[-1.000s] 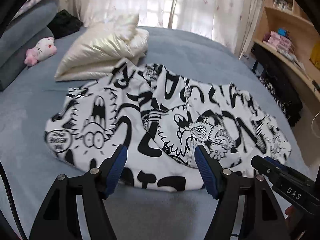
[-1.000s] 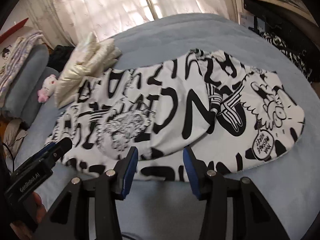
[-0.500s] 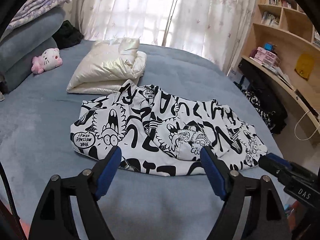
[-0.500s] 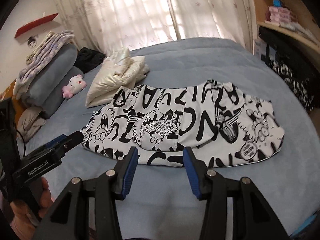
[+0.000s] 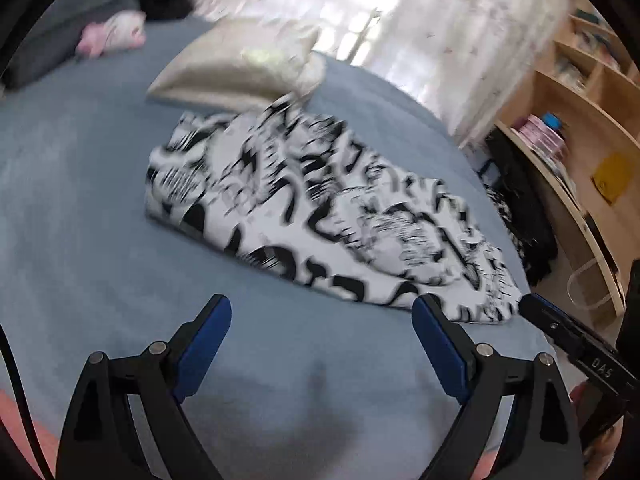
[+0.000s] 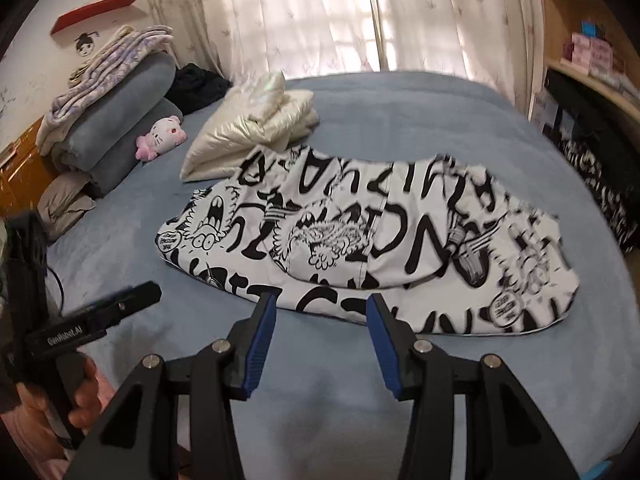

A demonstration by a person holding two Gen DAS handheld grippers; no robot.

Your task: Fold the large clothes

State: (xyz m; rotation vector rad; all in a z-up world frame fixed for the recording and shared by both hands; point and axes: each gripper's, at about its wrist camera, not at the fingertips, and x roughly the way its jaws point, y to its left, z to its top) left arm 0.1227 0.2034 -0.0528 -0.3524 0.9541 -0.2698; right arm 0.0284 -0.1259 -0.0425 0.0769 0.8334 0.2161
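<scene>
The large white garment with black cartoon and lettering print [image 6: 372, 252] lies folded into a long band across the blue-grey bedspread [image 6: 400, 128]. Its far left corner lies against the folded cream-coloured satin quilted item [image 6: 256, 128], which sits behind it toward the curtained window [image 6: 320, 12].

The left gripper [image 5: 322, 334] is held above bare bedspread, near the front edge of the garment but clear of it. Its blue-padded jaws stand wide apart and hold nothing. This view is motion-blurred, so print detail on the garment [image 5: 320, 208] is not readable here.

The right gripper [image 6: 322, 320] is held above the front edge of the garment, near its middle. Its blue-padded jaws stand apart, with nothing between them; contact with the fabric is not evident.

A pink and white plush cat toy [image 6: 162, 136] rests on the bedspread left of the quilted item, beside a stack of grey cushions [image 6: 124, 120]. Wooden shelving [image 5: 580, 140] stands along the right side of the bed.
</scene>
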